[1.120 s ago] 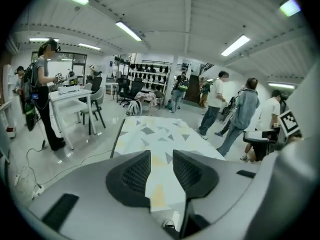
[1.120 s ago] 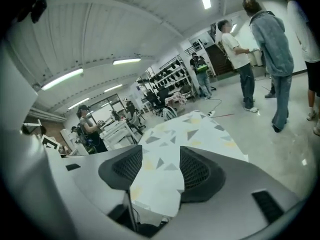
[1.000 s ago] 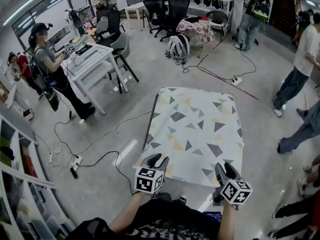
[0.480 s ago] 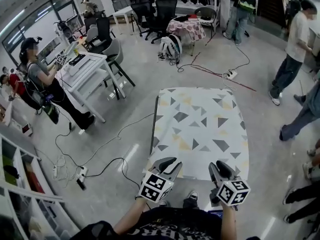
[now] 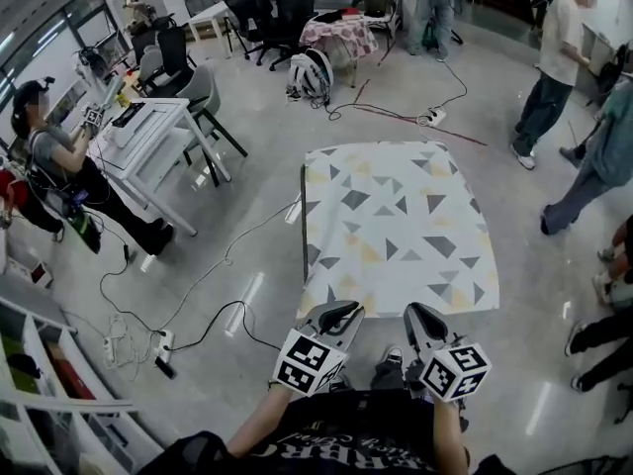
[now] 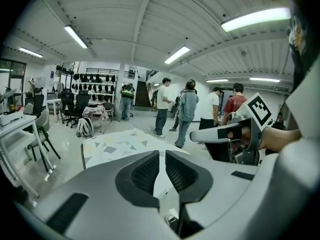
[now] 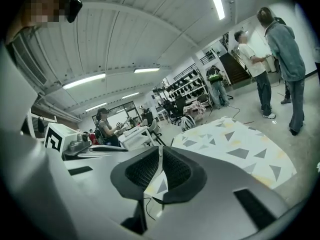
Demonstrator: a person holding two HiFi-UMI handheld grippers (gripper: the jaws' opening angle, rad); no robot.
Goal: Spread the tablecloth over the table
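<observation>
A white tablecloth [image 5: 396,221] with grey and yellow triangles lies flat over the table; the table's dark left edge [image 5: 303,226] shows beside it. The cloth also appears in the left gripper view [image 6: 120,144] and the right gripper view [image 7: 235,144]. Both grippers hang just short of the cloth's near edge, apart from it. My left gripper [image 5: 341,315] is closing, with a thin slit still between its pads [image 6: 145,171] and nothing in it. The jaws of my right gripper [image 5: 420,317] are closing too; its pads [image 7: 142,170] nearly meet, empty.
Black cables [image 5: 198,295] and a power strip [image 5: 163,344] lie on the floor at the left. A white desk [image 5: 148,132] with a person [image 5: 49,156] stands further left. People [image 5: 554,57] stand at the right; a backpack [image 5: 309,72] and office chairs stand beyond the table.
Both grippers have drawn back from the cloth's near edge toward me and lifted, and their jaws have narrowed. The cloth stays spread on the table.
</observation>
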